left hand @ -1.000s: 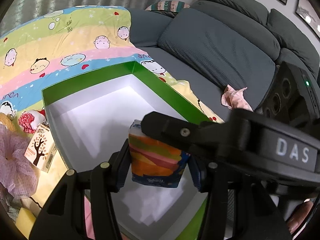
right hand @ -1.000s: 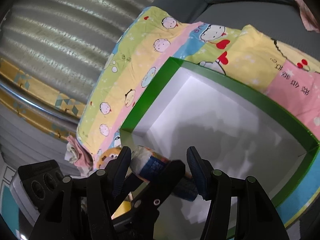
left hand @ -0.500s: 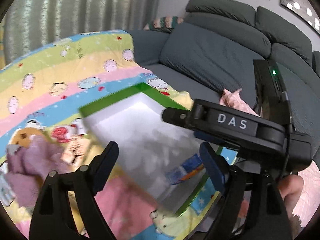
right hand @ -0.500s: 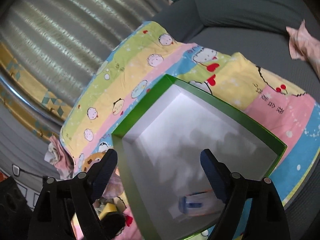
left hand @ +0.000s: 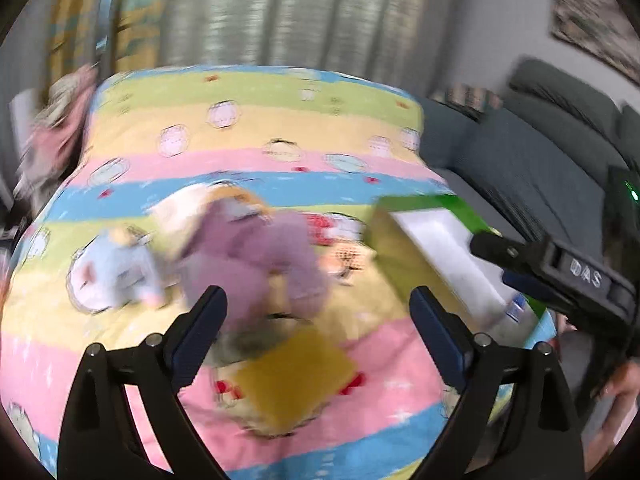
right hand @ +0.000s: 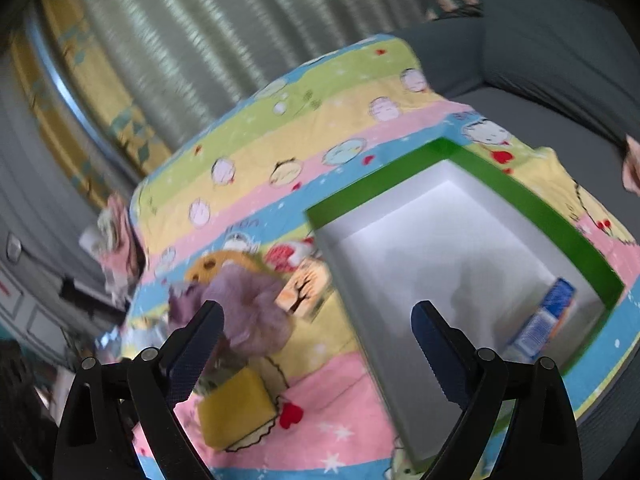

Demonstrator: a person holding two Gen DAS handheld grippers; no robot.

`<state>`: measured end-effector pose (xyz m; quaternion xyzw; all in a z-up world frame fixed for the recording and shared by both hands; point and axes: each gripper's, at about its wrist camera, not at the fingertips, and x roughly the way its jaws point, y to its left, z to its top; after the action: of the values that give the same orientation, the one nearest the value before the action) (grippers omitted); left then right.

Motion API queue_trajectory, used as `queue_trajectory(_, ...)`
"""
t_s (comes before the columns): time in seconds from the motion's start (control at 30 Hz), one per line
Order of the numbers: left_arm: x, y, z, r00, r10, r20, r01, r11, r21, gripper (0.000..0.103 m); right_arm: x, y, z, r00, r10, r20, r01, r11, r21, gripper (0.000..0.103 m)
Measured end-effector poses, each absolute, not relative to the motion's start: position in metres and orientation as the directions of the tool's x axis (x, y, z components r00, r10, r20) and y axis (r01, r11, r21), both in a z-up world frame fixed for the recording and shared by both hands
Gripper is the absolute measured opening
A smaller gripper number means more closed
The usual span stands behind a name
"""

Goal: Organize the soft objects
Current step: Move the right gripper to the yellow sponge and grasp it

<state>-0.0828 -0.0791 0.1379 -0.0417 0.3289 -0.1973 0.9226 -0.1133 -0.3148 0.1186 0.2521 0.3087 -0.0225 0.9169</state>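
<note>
A green box with a white inside lies on a striped cartoon blanket; it also shows in the left wrist view. A tissue pack lies in the box's near right corner. A purple mesh puff, a yellow sponge and a small tree-print carton lie on the blanket left of the box. My left gripper is open and empty above the puff and sponge. My right gripper is open and empty near the box's left wall.
A grey sofa runs along the right. Curtains hang behind the blanket. A light blue soft toy lies left of the puff. A pink cloth hangs at the blanket's far left edge. The left view is blurred.
My left gripper let go of the tissue pack, which now lies in the box. Both grippers opened wide, pulled back and swung left toward the puff and sponge.
</note>
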Motion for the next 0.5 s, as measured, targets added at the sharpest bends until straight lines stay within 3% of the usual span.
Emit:
queue_trajectory(0.3,-0.069,-0.030,0.103,0.674,-0.358,-0.646,0.201,0.931,-0.306,0.093,-0.088,-0.240,0.101,0.738,0.137,-0.660,0.091,0.950,0.299,0.096)
queue_trajectory(0.5,-0.084,-0.017,0.108,0.674,-0.413,-0.612,0.202,0.900,-0.386,0.095,-0.080,-0.218,0.086,0.687,0.194,-0.700,0.022,0.958,0.287,0.096)
